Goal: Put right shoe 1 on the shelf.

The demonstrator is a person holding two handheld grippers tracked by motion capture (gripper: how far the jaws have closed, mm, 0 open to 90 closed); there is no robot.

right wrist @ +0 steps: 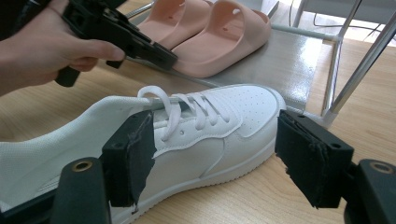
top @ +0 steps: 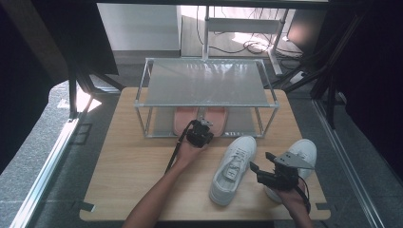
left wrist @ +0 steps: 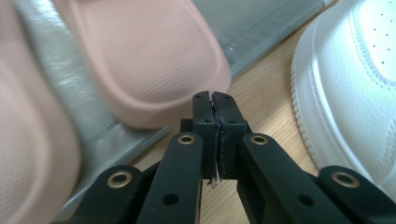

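The left gripper (top: 205, 127) has its jaws pressed flat together with nothing between them, its tip just short of the rounded end of the nearer pink slipper (left wrist: 154, 60); whether it touches the slipper I cannot tell. The right gripper (right wrist: 215, 158) stands wide open, its two black pads (right wrist: 130, 156) either side of the nearer white sneaker (right wrist: 205, 135) but clear of it, gripping nothing. From above, that gripper (top: 261, 172) hangs between the two white shoes, pointing at the left one. The metal shoe rack (top: 205, 102) sits at the far side of the wooden table (top: 133, 180); its top shelf is bare, and the lower shelf (right wrist: 285, 65) holds the pair of pink slippers (top: 200, 119) side by side, near its front edge. The nearer white sneaker (top: 234, 168) lies on the table just in front of the rack, upright on its sole, toe towards the rack, laces tied loosely across a clean white upper with small perforations over the toe. The second white sneaker (top: 300, 156) rests to its right, partly behind the right gripper and the hand (top: 293, 198) that holds it.
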